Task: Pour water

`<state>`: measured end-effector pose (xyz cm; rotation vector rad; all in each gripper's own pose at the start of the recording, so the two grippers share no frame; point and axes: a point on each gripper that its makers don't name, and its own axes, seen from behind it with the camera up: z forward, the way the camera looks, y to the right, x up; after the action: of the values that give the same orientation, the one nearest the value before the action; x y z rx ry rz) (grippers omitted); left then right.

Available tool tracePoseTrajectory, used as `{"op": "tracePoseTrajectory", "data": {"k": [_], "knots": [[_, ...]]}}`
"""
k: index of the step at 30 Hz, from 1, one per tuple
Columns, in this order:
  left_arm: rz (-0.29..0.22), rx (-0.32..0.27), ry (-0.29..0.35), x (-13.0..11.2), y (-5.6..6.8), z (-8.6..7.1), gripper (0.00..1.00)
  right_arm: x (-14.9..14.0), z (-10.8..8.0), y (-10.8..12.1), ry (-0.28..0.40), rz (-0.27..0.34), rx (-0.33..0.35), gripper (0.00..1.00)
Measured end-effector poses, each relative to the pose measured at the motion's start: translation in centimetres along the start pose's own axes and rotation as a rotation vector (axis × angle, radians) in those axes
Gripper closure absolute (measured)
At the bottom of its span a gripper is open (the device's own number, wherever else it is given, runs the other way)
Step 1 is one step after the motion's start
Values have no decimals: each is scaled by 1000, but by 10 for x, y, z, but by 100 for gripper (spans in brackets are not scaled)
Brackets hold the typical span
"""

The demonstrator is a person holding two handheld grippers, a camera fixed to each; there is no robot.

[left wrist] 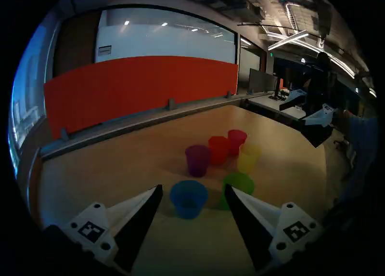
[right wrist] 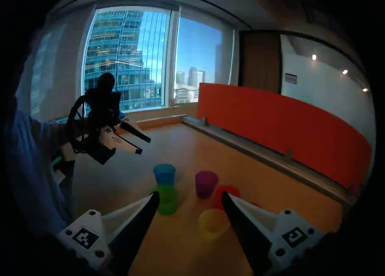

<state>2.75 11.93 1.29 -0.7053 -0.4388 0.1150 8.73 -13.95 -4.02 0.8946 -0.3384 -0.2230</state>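
Coloured plastic cups point(left wrist: 219, 150) cluster on the bench point(left wrist: 110, 155), left hand-held gripper point(left wrist: 192, 187) and right hand-held gripper point(right wrist: 189, 194) both gape empty, so approach stage, next likely gripping one cup.

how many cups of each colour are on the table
blue cup: 1
green cup: 1
purple cup: 1
yellow cup: 1
red cups: 2
total: 6 cups
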Motion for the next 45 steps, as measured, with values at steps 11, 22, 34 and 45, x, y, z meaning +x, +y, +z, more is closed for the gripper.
{"op": "tracePoseTrajectory", "data": {"k": [11,22,34,45], "knots": [[6,-21,-76,-34,2,17,4,-24,9,-10,-36,-24,37,1],[19,-18,-150,-65,-6,37,4,-41,23,-21,-68,-41,73,1],[34,-36,-190,-78,-14,59,4,-64,46,-26,-111,-64,93,1],[49,-62,-216,-83,-13,82,5,-77,79,-33,-129,-64,119,1]]}}
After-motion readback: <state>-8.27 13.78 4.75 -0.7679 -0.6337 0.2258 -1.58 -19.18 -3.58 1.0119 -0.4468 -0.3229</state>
